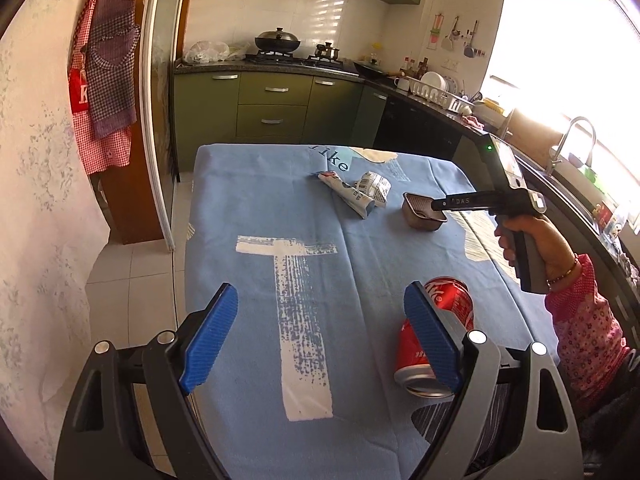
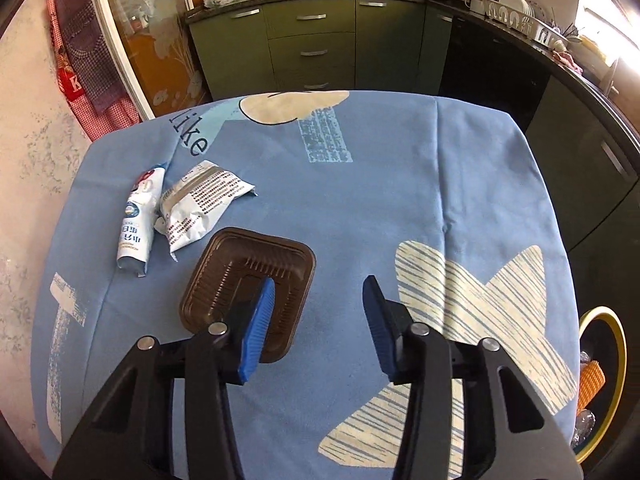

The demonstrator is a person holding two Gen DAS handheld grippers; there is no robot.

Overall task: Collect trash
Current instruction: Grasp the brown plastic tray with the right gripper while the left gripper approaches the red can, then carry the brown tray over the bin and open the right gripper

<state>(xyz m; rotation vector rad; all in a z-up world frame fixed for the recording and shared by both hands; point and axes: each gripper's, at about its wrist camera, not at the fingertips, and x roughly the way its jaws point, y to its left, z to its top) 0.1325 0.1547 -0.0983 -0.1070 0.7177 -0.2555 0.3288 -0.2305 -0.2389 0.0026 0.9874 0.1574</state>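
Note:
A brown plastic tray (image 2: 244, 280) lies on the blue tablecloth (image 2: 380, 200). My right gripper (image 2: 320, 292) is open over it, its left finger inside the tray and its right finger outside the tray's right wall. In the left wrist view the right gripper (image 1: 438, 205) reaches over the tray (image 1: 420, 216). A white tube wrapper (image 2: 140, 220) and a crumpled white packet (image 2: 200, 204) lie to the tray's left. A red cola can (image 1: 436, 336) lies on its side behind the right finger of my open, empty left gripper (image 1: 320, 304).
A trash bin with a yellow rim (image 2: 616, 360) stands off the table's right edge, with trash inside. Green kitchen cabinets (image 1: 272, 108) and a counter run behind and to the right. Aprons (image 1: 104, 80) hang on the left wall.

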